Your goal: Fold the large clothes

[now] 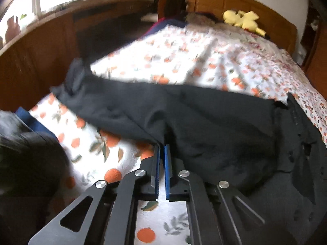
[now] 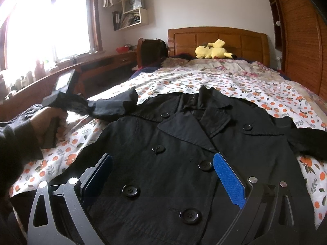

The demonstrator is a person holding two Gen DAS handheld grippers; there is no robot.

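**Black coat spread on the bed, left gripper pinching its sleeve edge**

The bed (image 2: 235, 81), covered with a white sheet printed with oranges, is the landmark here. Its wooden headboard (image 2: 217, 38) stands at the far end, and a window (image 2: 47, 24) lights the room on the bed's left side above a long wooden counter (image 2: 98, 65).

A black double-breasted coat (image 2: 173, 159) lies front-up across the near half of the bed, collar pointing toward the headboard, buttons showing in two columns. One sleeve (image 2: 114, 105) stretches toward the bed's left edge; the other runs off toward the right edge.

The right gripper (image 2: 163, 175) hovers over the coat's front, near the foot of the bed, its blue-padded jaws wide apart with nothing pressed between them.

The left gripper (image 1: 161, 157) is at the bed's left side, jaws drawn nearly together on the lower edge of the sleeve fabric (image 1: 163, 110) (the view is blurred, so how much cloth sits between the pads is hard to tell). A hand (image 2: 49, 120) in a dark sleeve grips its handle.

A yellow plush toy (image 2: 214, 51) rests against the headboard.
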